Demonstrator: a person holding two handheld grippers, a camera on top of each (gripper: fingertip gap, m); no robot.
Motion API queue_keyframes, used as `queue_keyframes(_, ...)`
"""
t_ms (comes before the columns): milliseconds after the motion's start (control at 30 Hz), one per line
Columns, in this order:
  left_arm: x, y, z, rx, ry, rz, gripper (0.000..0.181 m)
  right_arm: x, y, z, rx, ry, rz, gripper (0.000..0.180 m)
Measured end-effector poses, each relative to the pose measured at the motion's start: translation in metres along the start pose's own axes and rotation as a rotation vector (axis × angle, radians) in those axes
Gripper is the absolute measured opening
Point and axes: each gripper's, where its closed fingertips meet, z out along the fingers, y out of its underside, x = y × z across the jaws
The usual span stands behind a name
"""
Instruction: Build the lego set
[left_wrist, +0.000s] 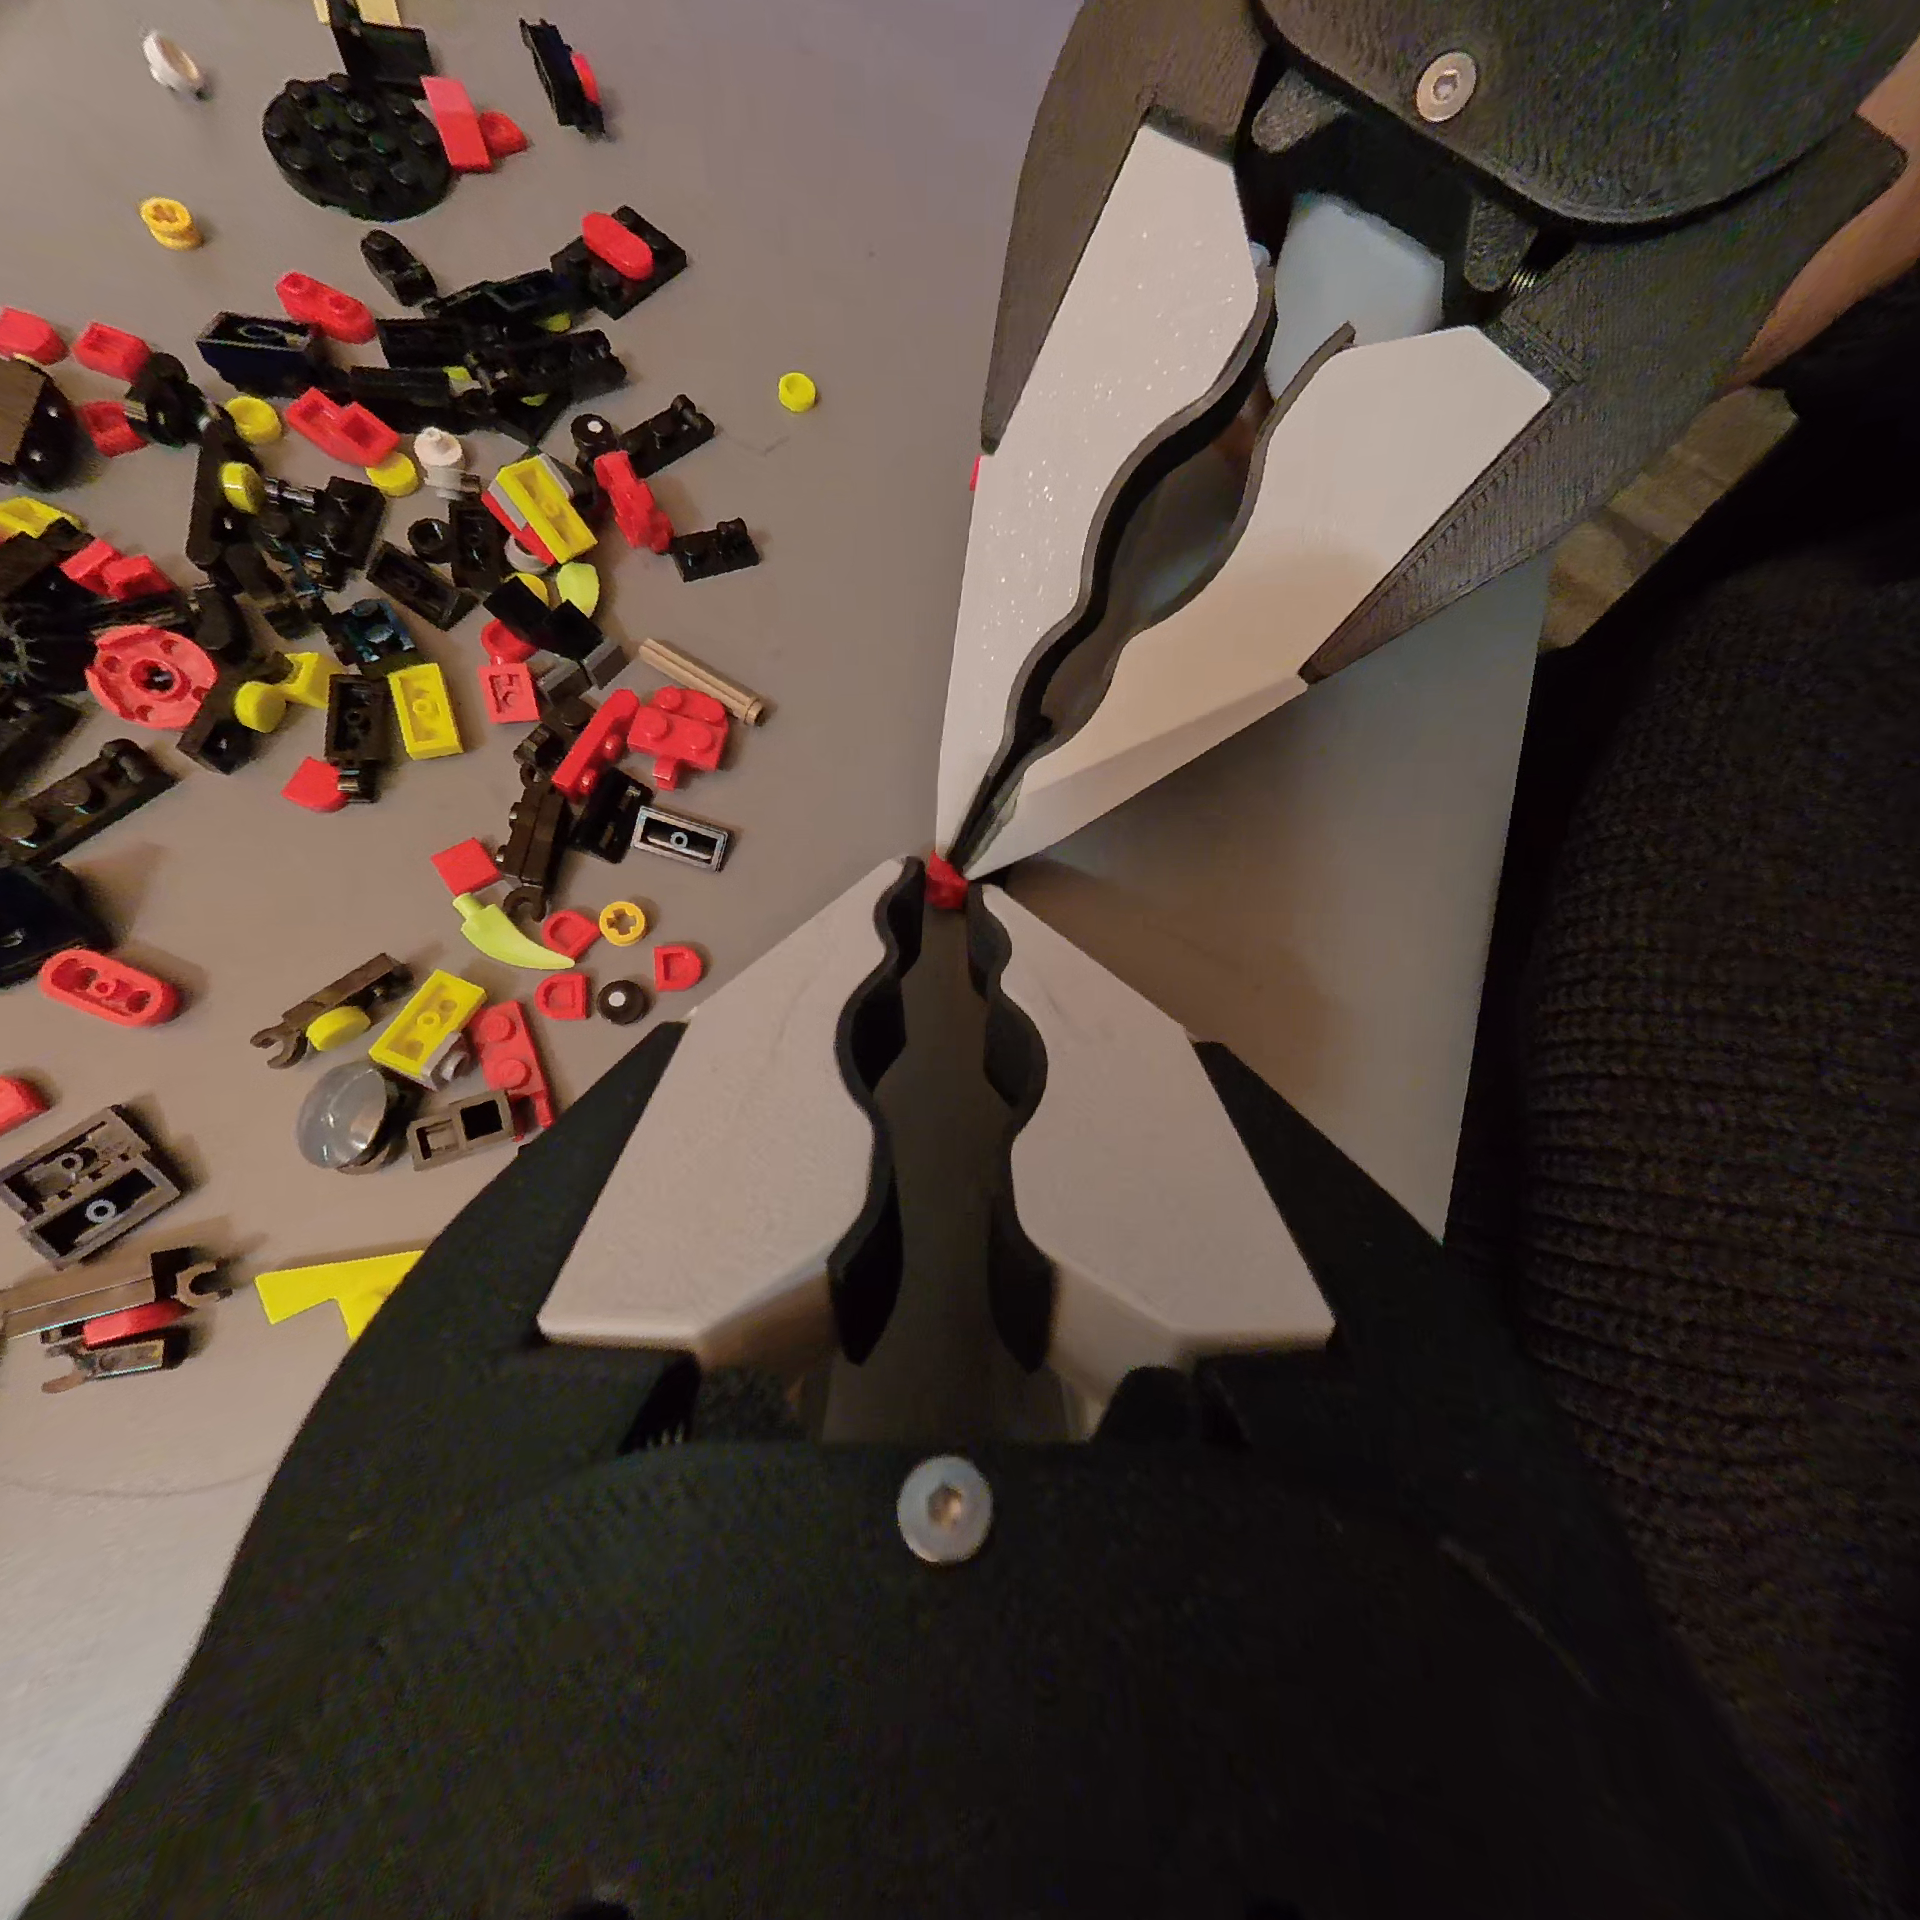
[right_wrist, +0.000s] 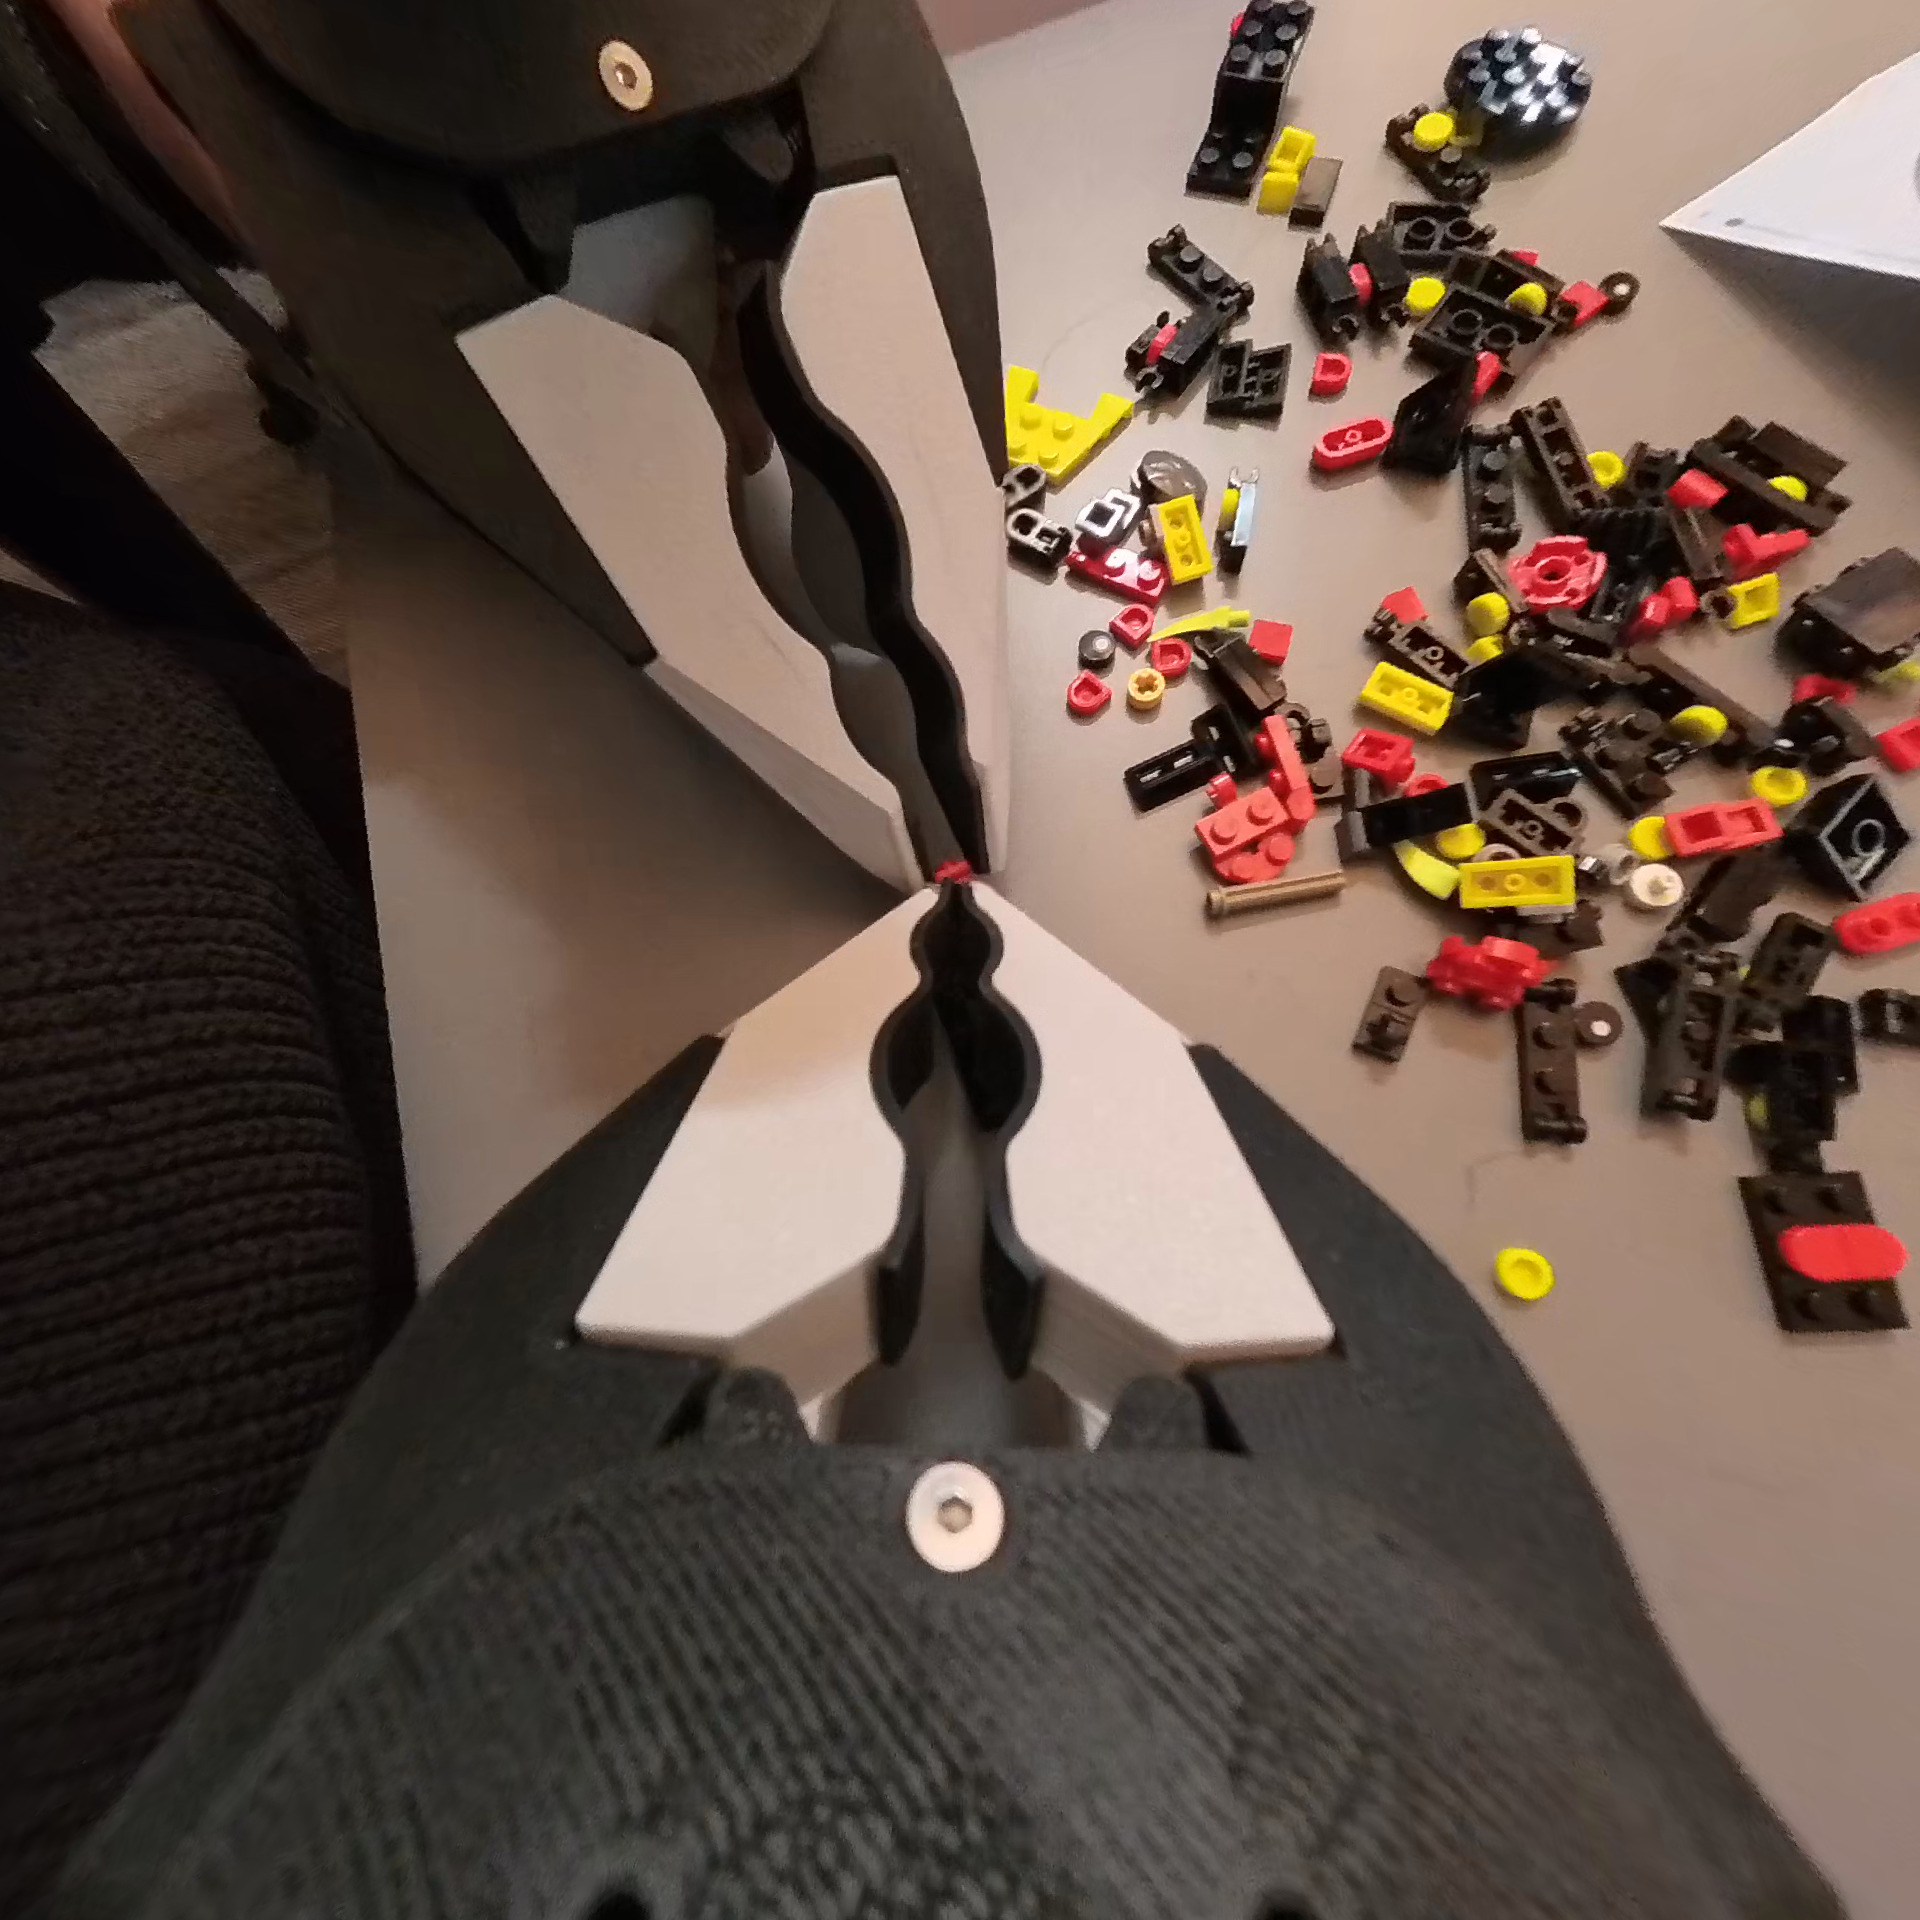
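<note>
Pinched between two sets of fingertips, a tiny red lego piece (left_wrist: 943, 883) hangs above the near edge of the grey table (left_wrist: 862, 312) — both grippers meet on it tip to tip. From the left wrist view, the left gripper (left_wrist: 943, 902) reaches up from below with its jaws nearly together, clenched on the lower side of the piece, while the right gripper (left_wrist: 961, 854) comes down from the upper right, its jaws pressed almost flat together on the upper side. The right wrist view shows the same meeting mirrored: the right gripper (right_wrist: 948, 902) clamps the red sliver (right_wrist: 948, 871) from below, and the left gripper (right_wrist: 951, 847) grips it from above.

Toward the table's middle lies a loose scatter of lego parts (left_wrist: 416, 623) in black, red and yellow. Among them sit a black round studded plate (left_wrist: 358, 140), a tan pin (left_wrist: 701, 681), a lime curved claw (left_wrist: 509, 935) and a lone yellow round stud (left_wrist: 797, 391) apart from the rest. A white sheet (right_wrist: 1808, 208) lies at the far corner. Dark knitted fabric (left_wrist: 1714, 1039) fills the space beyond the table's near edge.
</note>
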Motion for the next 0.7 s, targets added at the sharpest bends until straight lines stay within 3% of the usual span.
queue_keyframes(700,-0.0004,0.0032,-0.0023,-0.03,0.01,-0.031,0.004,-0.0015,0.0031,0.0032,-0.095,0.0,0.011,0.0)
